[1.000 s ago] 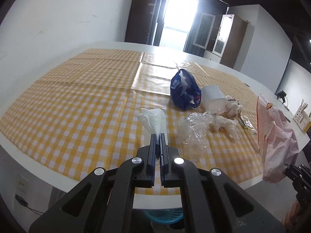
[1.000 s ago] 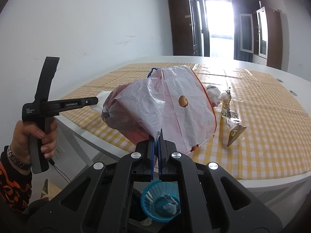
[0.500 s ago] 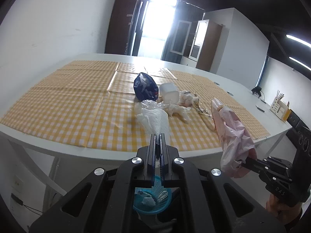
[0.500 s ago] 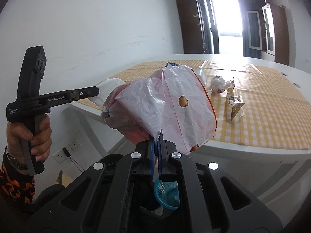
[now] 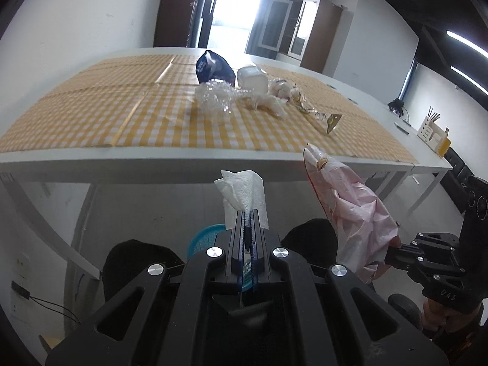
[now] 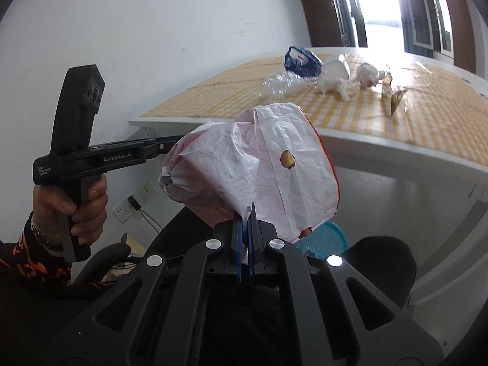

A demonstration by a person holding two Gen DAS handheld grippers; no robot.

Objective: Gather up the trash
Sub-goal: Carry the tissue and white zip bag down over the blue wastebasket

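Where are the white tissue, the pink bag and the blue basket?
white tissue (image 5: pixel 242 192), left wrist view, its crumpled middle.
pink bag (image 6: pixel 259 170), right wrist view, its front face.
blue basket (image 6: pixel 328 238), right wrist view, its rim.

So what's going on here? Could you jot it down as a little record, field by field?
left tool: shut on a white tissue, off the table edge
right tool: shut on a crumpled pink bag
bin: blue basket on the floor below, partly hidden
table: yellow checked cloth
trash still on table: blue bag, clear plastic, white cup, tissue wads, gold wrapper
likely next: drop both pieces into the basket
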